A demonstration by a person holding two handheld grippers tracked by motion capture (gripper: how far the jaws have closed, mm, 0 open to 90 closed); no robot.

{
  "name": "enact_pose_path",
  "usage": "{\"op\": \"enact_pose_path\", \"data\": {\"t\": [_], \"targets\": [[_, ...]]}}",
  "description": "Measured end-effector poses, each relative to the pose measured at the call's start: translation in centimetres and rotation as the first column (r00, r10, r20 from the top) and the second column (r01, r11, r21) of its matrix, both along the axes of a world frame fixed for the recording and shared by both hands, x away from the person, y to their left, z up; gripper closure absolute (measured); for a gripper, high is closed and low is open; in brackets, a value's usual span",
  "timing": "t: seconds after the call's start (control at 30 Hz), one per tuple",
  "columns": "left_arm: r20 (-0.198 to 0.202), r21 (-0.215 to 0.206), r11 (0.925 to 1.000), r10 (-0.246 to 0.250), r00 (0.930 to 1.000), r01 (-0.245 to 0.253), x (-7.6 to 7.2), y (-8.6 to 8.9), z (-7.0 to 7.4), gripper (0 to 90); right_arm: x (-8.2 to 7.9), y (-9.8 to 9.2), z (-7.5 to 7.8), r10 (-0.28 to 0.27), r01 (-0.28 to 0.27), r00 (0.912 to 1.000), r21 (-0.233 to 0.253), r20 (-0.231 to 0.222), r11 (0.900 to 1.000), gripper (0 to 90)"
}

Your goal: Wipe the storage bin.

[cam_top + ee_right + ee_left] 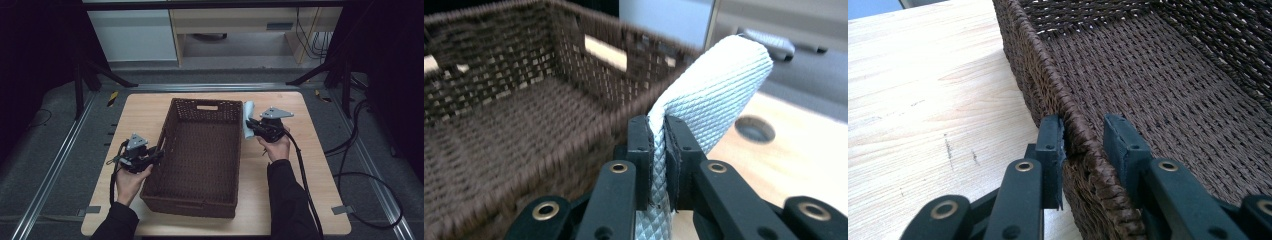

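A dark brown wicker basket (225,111) with nothing in it stands in the middle of the wooden table (140,115). My left gripper (160,150) is at the basket's left wall. Seen in the left gripper view, my left gripper (1083,125) is open and straddles the basket (1168,90) rim: the outer jaw touches the wall, the inner one stands a little off it. My right gripper (251,125) hovers by the basket's right far corner, shut on a pale blue-grey textured cloth (248,112). In the right gripper view the cloth (719,85) folds upward from my right gripper (658,125), beside the basket (514,115).
Bare table (923,100) lies left of the basket, and more table (804,150) with a round hole (755,128) lies to its right. Black cables (350,150) trail over the floor on the right. Dark stand legs (107,75) and a pale desk (240,30) are beyond the far edge.
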State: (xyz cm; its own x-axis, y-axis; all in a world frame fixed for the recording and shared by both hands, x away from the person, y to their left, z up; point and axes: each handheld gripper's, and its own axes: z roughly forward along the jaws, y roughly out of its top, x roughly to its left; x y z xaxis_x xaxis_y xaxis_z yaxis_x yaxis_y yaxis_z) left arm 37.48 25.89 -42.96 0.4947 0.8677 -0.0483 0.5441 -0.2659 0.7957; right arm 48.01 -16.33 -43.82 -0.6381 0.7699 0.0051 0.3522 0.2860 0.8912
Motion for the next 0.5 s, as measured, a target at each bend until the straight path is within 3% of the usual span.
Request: {"op": "enact_pose_path", "data": {"t": [0.13,0.3,0.4,0.5], "targets": [[-0.007,-0.014,0.9999,0.006,1.0000,-0.006,0.1,0.1,0.0,66.9,0.0,0.3,-2.4,-0.010,0.007,0.9973,-0.045,-0.073,0.999,83.0],[0.007,-0.008,0.9991,0.042,0.9991,-0.042,0.0,0.3,0.2,52.8,0.1,0.4,-5.4,-0.040,0.024,0.9853,-0.095,-0.166,0.995,82.9],[0.015,-0.024,0.9991,0.034,0.9993,-0.034,-0.4,0.5,0.5,49.9,-0.1,0.4,-5.7,-0.027,0.013,0.9849,-0.083,-0.171,0.996,82.9],[0.015,-0.031,0.9991,0.031,0.9994,-0.030,-1.0,0.6,0.9,49.3,-0.4,0.1,-4.1,-0.010,0.005,0.9917,-0.041,-0.128,0.999,82.9]]}}
